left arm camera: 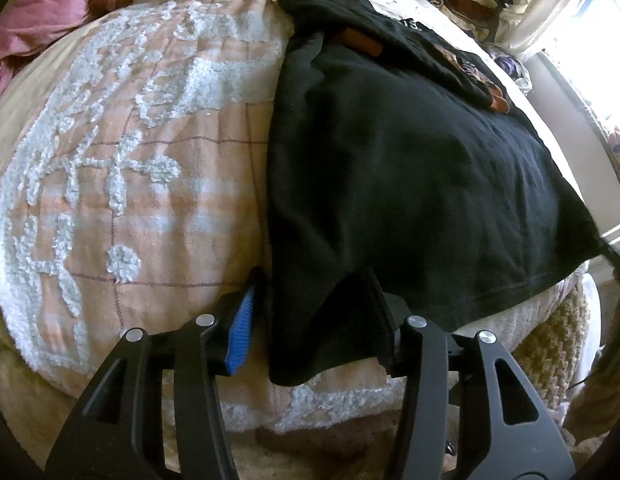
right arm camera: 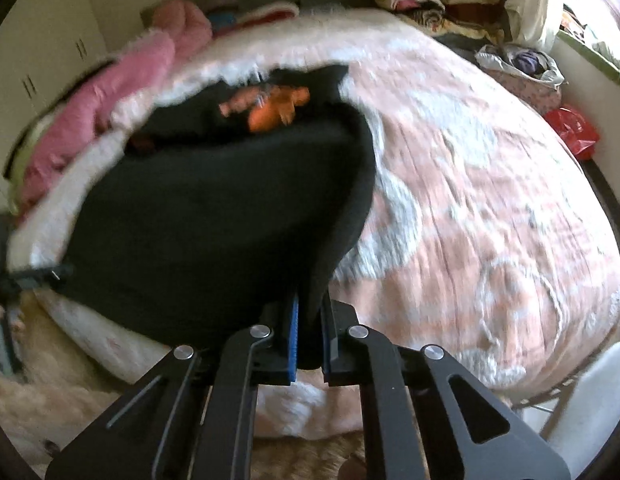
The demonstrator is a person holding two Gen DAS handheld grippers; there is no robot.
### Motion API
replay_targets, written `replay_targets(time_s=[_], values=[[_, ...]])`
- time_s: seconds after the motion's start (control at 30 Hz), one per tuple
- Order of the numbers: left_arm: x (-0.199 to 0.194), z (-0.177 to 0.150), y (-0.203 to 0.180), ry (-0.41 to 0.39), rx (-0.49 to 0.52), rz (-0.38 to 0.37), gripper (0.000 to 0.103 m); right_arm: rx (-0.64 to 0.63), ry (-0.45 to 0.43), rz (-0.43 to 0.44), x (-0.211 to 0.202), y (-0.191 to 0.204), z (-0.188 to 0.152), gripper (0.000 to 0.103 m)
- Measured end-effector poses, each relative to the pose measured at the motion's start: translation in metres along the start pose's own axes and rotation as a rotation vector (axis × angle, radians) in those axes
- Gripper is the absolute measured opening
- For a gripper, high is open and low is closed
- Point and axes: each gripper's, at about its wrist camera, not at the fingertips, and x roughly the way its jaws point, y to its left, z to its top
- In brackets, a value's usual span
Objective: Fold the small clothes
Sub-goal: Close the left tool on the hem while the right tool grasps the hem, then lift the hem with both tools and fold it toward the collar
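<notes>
1. Black T-shirt (left arm camera: 410,168) cloth sits in both sets of jaws. The right gripper (right arm camera: 310,336) has clamped its blue pads on the garment's near right corner, the fabric pinched tight and rising out of the narrow gap.
2. The left gripper (left arm camera: 316,320) stands about half open around the near left corner. Its blue-padded left finger (left arm camera: 242,332) shows a sliver of daylight beside the cloth, while the right finger is draped by a fold — I judge this a loose straddle rather than a firm pinch.
3. Outward from the jaws, the shirt lies spread on the bed, its hem at the near edge and its body running away from the cameras. An orange print (right arm camera: 270,106) shows at the far end, where the fabric looks already doubled over.
4. Holding both hem corners at once makes sense — it lets the near edge lift as one straight line, so the next fold lands square.
5. Beneath is a peach checked bedspread (left arm camera: 170,208) with white tufted patterning, a soft surface that should let cloth slide little.
6. Further out sit a pink quilt (right arm camera: 110,120) on the far side of the bed and a stack of folded clothes (right arm camera: 442,4) near the window.
</notes>
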Motion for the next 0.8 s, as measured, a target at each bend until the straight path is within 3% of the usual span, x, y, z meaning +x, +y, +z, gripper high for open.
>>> replay_targets(time_s=[0.1,0.2,0.23,0.27,0.8], values=[[0.000,0.001,-0.002,0.002,0.003,0.012,0.038,0.053,-0.058,0.021,-0.009,-0.006,0.013,0.007],[-0.002,0.003,-0.005,-0.007,0.015,0.023,0.021,0.072,-0.085,0.000,-0.014,-0.009,0.019,0.007],[-0.004,0.004,-0.005,-0.008,0.013,0.014,0.009,0.080,-0.090,0.003,-0.016,-0.010,0.019,0.007],[-0.007,0.005,-0.005,-0.016,0.005,-0.001,0.005,0.090,-0.096,0.006,-0.016,-0.011,0.020,0.007],[-0.075,0.049,-0.007,-0.243,-0.019,-0.050,0.003,0.162,-0.236,0.032,-0.040,-0.015,0.047,0.007]])
